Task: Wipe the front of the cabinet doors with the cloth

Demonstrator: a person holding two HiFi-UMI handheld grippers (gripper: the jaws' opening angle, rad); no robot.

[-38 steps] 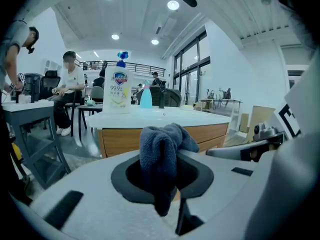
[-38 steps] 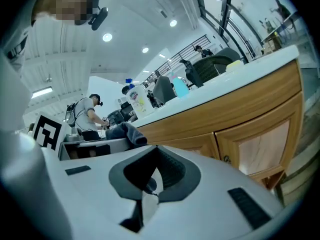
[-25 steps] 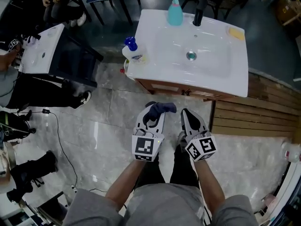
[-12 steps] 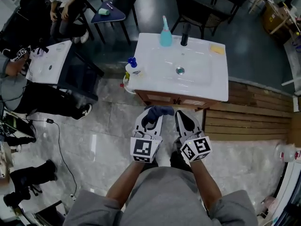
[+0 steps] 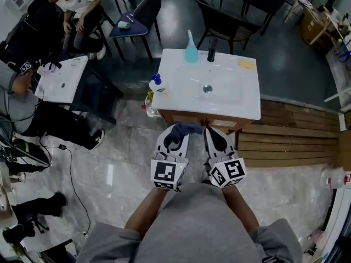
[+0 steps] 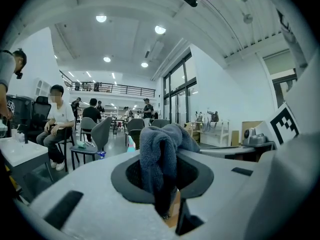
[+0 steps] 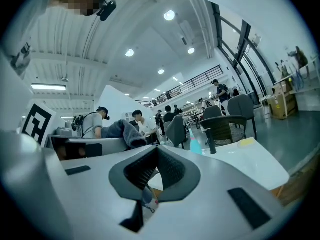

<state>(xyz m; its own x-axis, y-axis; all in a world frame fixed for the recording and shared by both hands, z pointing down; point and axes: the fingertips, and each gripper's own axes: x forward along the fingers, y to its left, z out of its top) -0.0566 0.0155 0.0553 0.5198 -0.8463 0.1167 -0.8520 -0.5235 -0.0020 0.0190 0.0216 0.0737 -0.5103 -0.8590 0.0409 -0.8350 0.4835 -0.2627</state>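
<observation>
In the head view a white basin top (image 5: 241, 100) sits on a wooden cabinet whose front (image 5: 193, 120) shows as a thin brown strip just beyond both grippers. My left gripper (image 5: 176, 132) is shut on a dark blue cloth (image 5: 184, 129), bunched at its tips close to the cabinet front. The left gripper view shows the cloth (image 6: 161, 151) hanging folded between the jaws of the left gripper (image 6: 165, 194). My right gripper (image 5: 213, 134) is beside it, to the right. Its jaws (image 7: 154, 176) are shut with nothing between them, and the cloth (image 7: 131, 132) appears off to their left.
On the basin stand a teal bottle (image 5: 191, 50), a black tap (image 5: 211, 54) and a yellow sponge (image 5: 247, 64); a blue-capped bottle (image 5: 157, 84) sits at its left corner. Wooden slats (image 5: 290, 142) lie to the right. Seated people, a second basin (image 5: 61, 80) and a floor cable (image 5: 71, 166) are at left.
The head camera has risen, so the cabinet and basin look smaller and farther up. Both grippers stay side by side at the cabinet front, the cloth still held.
</observation>
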